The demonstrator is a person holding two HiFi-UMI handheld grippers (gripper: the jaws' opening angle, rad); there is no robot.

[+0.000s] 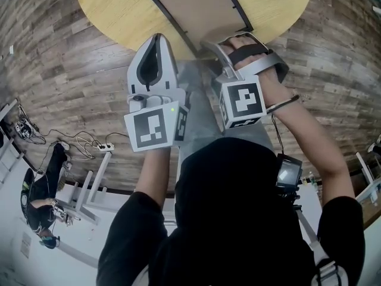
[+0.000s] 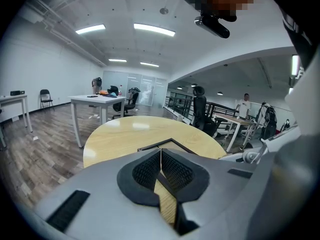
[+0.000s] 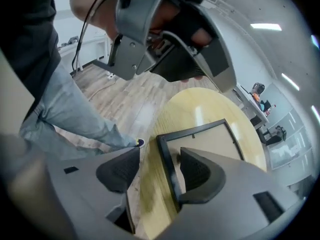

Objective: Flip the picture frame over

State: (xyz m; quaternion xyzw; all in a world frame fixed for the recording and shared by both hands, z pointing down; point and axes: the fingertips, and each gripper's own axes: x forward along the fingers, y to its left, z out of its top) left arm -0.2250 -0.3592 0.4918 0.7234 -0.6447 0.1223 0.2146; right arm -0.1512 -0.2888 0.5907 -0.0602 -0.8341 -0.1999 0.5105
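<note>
An open-plan office or lab; beyond the round wooden surface (image 2: 131, 132) stand a white desk (image 2: 97, 100) with swivel chairs (image 2: 131, 98), and more desks (image 2: 235, 120) to its right by a black railing (image 2: 177, 101); long ceiling light strips (image 2: 154, 30) run overhead; the wood-plank floor (image 2: 40, 149) around the surface carries a power strip (image 1: 105, 148) and cables (image 1: 77, 139).

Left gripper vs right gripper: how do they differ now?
The left gripper has jaws together, nothing between; the right gripper has them wide apart, astride one edge of the picture frame, not pressing it. The left gripper points shallowly across the table; the right gripper tilts steeply down. Both are grey.
</note>
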